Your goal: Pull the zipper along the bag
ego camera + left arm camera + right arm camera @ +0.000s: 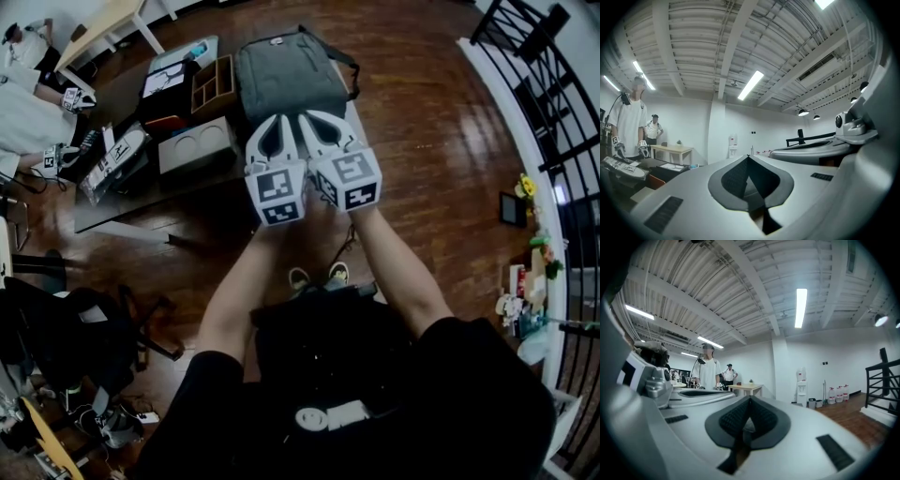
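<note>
A grey bag [286, 80] lies flat on the low table [112, 211], its handle at the far end; I cannot make out its zipper. Both grippers are held side by side over the bag's near edge, pointing level and away from me. In the head view, the left gripper [277, 119] and the right gripper [306, 115] both have their fingertips together, with nothing between them. The left gripper view shows the left gripper [749, 157] shut and empty. The right gripper [750, 398] is likewise shut and empty in the right gripper view. Neither gripper view shows the bag.
Left of the bag stand a wooden divider box [214, 84], a grey box [195, 145] and a black case [169, 89]. People [708, 372] stand at a far table [745, 389]. A black railing [553, 131] runs on the right. An office chair [84, 337] stands at lower left.
</note>
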A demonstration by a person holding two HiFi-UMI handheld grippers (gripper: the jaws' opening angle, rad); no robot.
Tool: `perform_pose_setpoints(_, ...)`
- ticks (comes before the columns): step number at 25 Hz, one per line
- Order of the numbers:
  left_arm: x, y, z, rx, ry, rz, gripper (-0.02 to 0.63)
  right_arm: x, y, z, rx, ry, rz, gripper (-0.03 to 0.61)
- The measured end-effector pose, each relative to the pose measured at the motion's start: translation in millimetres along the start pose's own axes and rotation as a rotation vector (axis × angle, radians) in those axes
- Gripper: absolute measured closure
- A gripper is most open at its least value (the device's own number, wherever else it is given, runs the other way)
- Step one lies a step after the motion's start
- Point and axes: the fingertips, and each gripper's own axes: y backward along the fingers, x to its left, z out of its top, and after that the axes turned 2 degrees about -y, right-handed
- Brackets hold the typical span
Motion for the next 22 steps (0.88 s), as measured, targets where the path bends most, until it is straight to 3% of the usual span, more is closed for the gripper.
perform_pose_setpoints(22,1.4,-19.8,-0.2,-0.003,0.016,-0.009,0.614,-14.0,-13.6,0.5,0.013,0.022,-0.005,0.574)
